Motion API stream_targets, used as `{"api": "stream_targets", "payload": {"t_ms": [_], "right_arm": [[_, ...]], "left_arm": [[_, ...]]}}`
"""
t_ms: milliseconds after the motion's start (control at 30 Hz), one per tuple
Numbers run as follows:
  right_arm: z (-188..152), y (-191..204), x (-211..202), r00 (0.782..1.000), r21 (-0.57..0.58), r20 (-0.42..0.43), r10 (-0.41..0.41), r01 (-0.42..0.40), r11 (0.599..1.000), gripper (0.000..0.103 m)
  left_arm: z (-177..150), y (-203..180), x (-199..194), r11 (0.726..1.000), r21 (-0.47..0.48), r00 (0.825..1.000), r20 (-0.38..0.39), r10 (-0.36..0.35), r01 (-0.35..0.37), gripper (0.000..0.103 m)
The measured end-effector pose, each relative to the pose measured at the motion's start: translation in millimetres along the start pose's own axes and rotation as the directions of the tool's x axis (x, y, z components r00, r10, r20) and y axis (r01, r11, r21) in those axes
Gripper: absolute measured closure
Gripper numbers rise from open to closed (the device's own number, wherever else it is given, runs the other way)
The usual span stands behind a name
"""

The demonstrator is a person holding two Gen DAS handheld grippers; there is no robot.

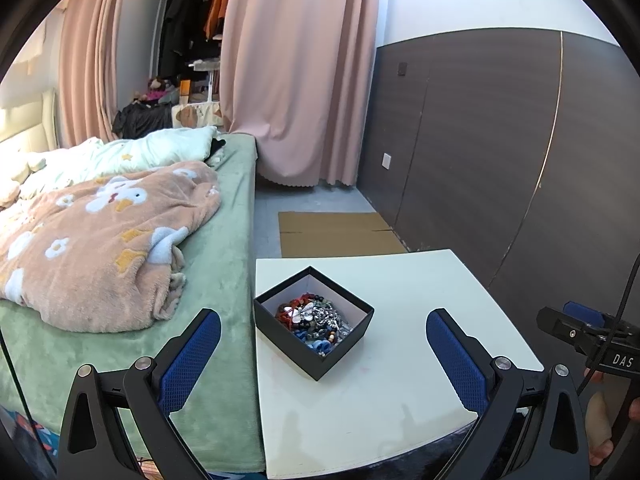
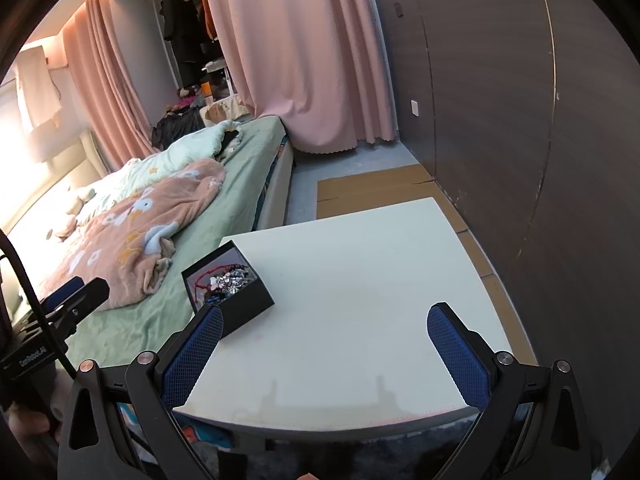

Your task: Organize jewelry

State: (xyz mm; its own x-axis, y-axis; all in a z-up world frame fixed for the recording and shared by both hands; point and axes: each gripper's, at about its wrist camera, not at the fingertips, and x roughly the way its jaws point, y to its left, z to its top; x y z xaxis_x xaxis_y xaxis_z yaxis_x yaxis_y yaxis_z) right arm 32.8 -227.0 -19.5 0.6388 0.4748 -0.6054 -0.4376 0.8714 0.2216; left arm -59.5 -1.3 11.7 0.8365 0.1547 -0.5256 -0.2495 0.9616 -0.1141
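Sitting on the white table (image 1: 400,360) is a small black box (image 1: 314,322), lid off, pale inside, turned corner-on in the left wrist view. A tangled pile of jewelry (image 1: 312,320) is being held in it: red cord, silver chain links, dark and coloured beads, a pale flower-shaped piece on top, something blue at the near corner. Individual pieces are not being resolved.

Box is being seen at the table's left edge, just beside the green bed (image 1: 224,280).

Left gripper (image 1: 324,344) is being held wide open, nothing between the blue pads; the box is lying between the finger lines, just ahead of the tips, not touched.

Right gripper (image 2: 326,334) is also being held wide open and empty, above the table's near edge. The box (image 2: 228,284) is being seen just ahead of its left finger (image 2: 192,354), which is overlapping the box's near corner; contact cannot be told.
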Motion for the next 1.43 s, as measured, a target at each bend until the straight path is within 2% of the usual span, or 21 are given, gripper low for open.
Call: {"api": "stream_targets", "payload": {"t_ms": [1433], "right_arm": [[-2.3, 2.6, 4.0, 1.0, 0.0, -0.01, -0.006, 0.006, 1.0, 0.0]], "left_arm": [[-1.9, -0.4, -3.3, 1.0, 0.015, 1.0, 0.009, 0.021, -0.021, 0.001]]}}
